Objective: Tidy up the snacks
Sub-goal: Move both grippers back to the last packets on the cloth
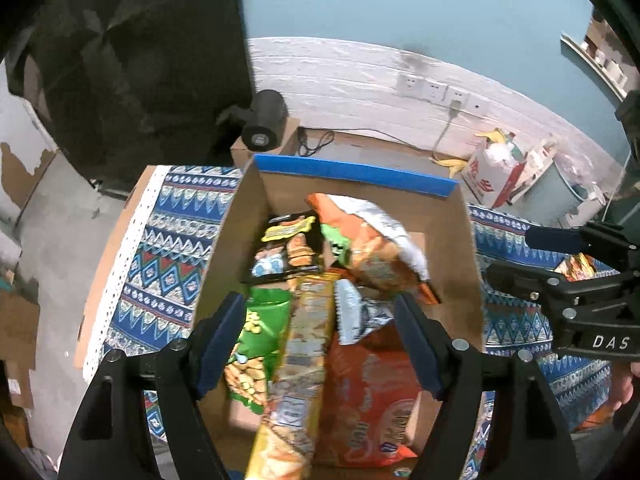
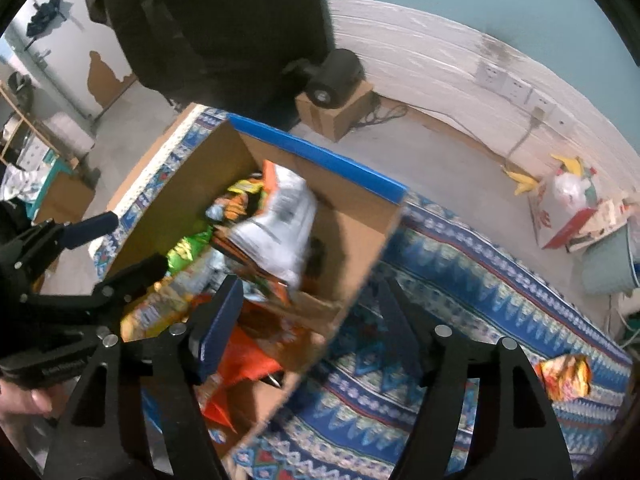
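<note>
An open cardboard box (image 1: 452,240) with a blue far rim stands on the patterned cloth and holds several snack packs. Among them are a long yellow pack (image 1: 304,360), an orange bag (image 1: 372,392), a green bag (image 1: 256,344) and an orange-and-silver bag (image 1: 376,240). My left gripper (image 1: 320,320) hangs open above the box, over the yellow pack, and its pads touch nothing. My right gripper (image 2: 310,312) is open too and straddles the box's right wall (image 2: 360,264). One loose orange snack bag (image 2: 566,376) lies on the cloth at the right.
The blue patterned cloth (image 2: 480,280) covers the table around the box. On the floor beyond stand a black cylindrical device (image 1: 264,120) on a small carton, and a white bag (image 1: 496,172) with banana peels. Sockets (image 1: 432,90) with a cable sit on the white wall.
</note>
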`<state>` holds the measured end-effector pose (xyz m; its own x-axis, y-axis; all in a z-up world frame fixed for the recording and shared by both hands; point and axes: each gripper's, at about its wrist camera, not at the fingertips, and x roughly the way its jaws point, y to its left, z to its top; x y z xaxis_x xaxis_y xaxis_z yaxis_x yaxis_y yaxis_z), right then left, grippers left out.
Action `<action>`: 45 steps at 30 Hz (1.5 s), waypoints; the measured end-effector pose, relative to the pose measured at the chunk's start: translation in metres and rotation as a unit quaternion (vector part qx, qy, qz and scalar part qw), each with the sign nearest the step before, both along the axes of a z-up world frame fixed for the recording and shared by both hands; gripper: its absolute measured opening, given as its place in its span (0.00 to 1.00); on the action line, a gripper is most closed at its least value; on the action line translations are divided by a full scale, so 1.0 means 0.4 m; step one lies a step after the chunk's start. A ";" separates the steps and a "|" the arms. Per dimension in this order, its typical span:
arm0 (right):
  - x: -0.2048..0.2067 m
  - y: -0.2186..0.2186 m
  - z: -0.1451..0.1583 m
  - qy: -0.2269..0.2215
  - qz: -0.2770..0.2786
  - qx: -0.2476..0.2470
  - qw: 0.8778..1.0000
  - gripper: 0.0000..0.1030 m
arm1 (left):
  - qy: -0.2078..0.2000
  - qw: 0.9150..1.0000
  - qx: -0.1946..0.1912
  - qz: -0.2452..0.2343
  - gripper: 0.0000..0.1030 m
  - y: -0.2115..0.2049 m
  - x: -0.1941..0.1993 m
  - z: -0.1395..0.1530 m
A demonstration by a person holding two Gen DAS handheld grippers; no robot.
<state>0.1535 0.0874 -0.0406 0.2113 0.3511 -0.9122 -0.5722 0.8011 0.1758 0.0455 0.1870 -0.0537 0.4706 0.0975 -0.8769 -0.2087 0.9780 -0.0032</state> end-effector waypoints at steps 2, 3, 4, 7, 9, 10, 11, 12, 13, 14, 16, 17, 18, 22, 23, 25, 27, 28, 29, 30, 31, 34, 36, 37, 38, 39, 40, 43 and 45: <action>0.001 -0.037 0.003 -0.002 -0.008 -0.006 1.000 0.69 | 0.001 1.000 0.001 -0.009 0.75 -0.023 0.006 -0.001; 0.002 -0.056 0.004 -0.003 -0.012 -0.008 1.000 0.70 | 0.002 1.000 0.001 -0.015 0.75 -0.037 0.010 -0.002; 0.004 -0.072 0.006 -0.002 -0.016 -0.009 1.000 0.71 | 0.003 1.000 0.002 -0.020 0.75 -0.050 0.014 -0.003; 0.006 -0.133 0.008 -0.004 -0.034 -0.015 0.999 0.71 | 0.007 0.999 0.002 -0.036 0.75 -0.097 0.027 -0.007; 0.003 -0.174 0.009 -0.004 -0.047 -0.017 0.999 0.72 | 0.010 0.999 0.001 -0.045 0.75 -0.127 0.034 -0.009; 0.003 -0.202 0.008 -0.003 -0.055 -0.019 0.998 0.72 | 0.012 0.999 0.001 -0.050 0.75 -0.140 0.037 -0.009; 0.005 -0.223 0.006 -0.002 -0.062 -0.021 0.998 0.72 | 0.013 0.998 0.000 -0.056 0.75 -0.157 0.042 -0.010; 0.007 -0.237 0.005 -0.002 -0.066 -0.022 0.998 0.72 | 0.014 0.998 0.000 -0.060 0.75 -0.171 0.045 -0.011; 0.007 -0.265 0.003 -0.001 -0.075 -0.024 0.997 0.72 | 0.015 0.998 0.002 -0.065 0.75 -0.186 0.048 -0.011; 0.007 -0.286 0.001 0.000 -0.082 -0.025 0.996 0.72 | 0.016 0.997 0.003 -0.069 0.75 -0.201 0.051 -0.012; 0.004 -0.329 -0.003 0.002 -0.096 -0.026 0.995 0.72 | 0.019 0.997 0.007 -0.081 0.76 -0.234 0.057 -0.018; 0.004 -0.341 -0.005 0.003 -0.101 -0.027 0.995 0.72 | 0.021 0.996 0.009 -0.086 0.76 -0.248 0.059 -0.021; 0.004 -0.361 -0.009 0.005 -0.107 -0.029 0.994 0.72 | 0.023 0.996 0.010 -0.090 0.76 -0.261 0.063 -0.023; -0.001 -0.451 -0.027 0.014 -0.137 -0.032 0.990 0.73 | 0.030 0.994 0.010 -0.105 0.76 -0.317 0.076 -0.033; -0.003 -0.466 -0.029 0.015 -0.142 -0.032 0.989 0.73 | 0.031 0.993 0.011 -0.110 0.76 -0.334 0.081 -0.036; -0.006 -0.502 -0.034 0.017 -0.153 -0.032 0.988 0.73 | 0.033 0.992 0.015 -0.118 0.76 -0.360 0.087 -0.041; -0.009 -0.533 -0.038 0.018 -0.165 -0.033 0.986 0.75 | 0.036 0.991 0.021 -0.126 0.76 -0.389 0.094 -0.048; -0.010 -0.554 -0.042 0.019 -0.174 -0.034 0.984 0.77 | 0.038 0.990 0.023 -0.130 0.76 -0.404 0.098 -0.053; -0.010 -0.572 -0.046 0.020 -0.180 -0.035 0.983 0.77 | 0.041 0.990 0.024 -0.134 0.76 -0.418 0.102 -0.058; -0.010 -0.588 -0.051 0.022 -0.187 -0.036 0.982 0.77 | 0.043 0.989 0.024 -0.137 0.76 -0.428 0.104 -0.062; -0.011 -0.603 -0.057 0.024 -0.191 -0.037 0.981 0.77 | 0.045 0.989 0.023 -0.142 0.76 -0.440 0.107 -0.067; -0.008 -0.649 -0.085 0.035 -0.212 -0.043 0.976 0.77 | 0.053 0.986 0.030 -0.154 0.76 -0.473 0.119 -0.087; -0.004 -0.675 -0.107 0.044 -0.226 -0.045 0.972 0.77 | 0.055 0.985 0.035 -0.159 0.76 -0.489 0.129 -0.098; 0.001 -0.692 -0.124 0.051 -0.237 -0.048 0.969 0.77 | 0.057 0.985 0.037 -0.161 0.76 -0.497 0.137 -0.106; 0.004 -0.701 -0.137 0.057 -0.244 -0.049 0.967 0.77 | 0.058 0.984 0.038 -0.162 0.76 -0.501 0.143 -0.111; 0.009 -0.710 -0.147 0.061 -0.249 -0.050 0.965 0.77 | 0.058 0.984 0.038 -0.162 0.76 -0.506 0.151 -0.116; 0.015 -0.721 -0.162 0.066 -0.257 -0.052 0.963 0.77 | 0.058 0.984 0.038 -0.162 0.76 -0.510 0.159 -0.122; 0.034 -0.748 -0.199 0.079 -0.279 -0.053 0.956 0.78 | 0.060 0.985 0.035 -0.157 0.76 -0.522 0.187 -0.141; 0.053 -0.764 -0.224 0.088 -0.295 -0.047 0.950 0.78 | 0.060 0.985 0.036 -0.159 0.76 -0.529 0.199 -0.152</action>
<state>0.1748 -0.2183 -0.1304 0.1862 0.1338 -0.9734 0.0128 0.9903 0.1385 0.1252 -0.0247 -0.1145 0.3803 0.0254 -0.9245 0.1138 0.9907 0.0741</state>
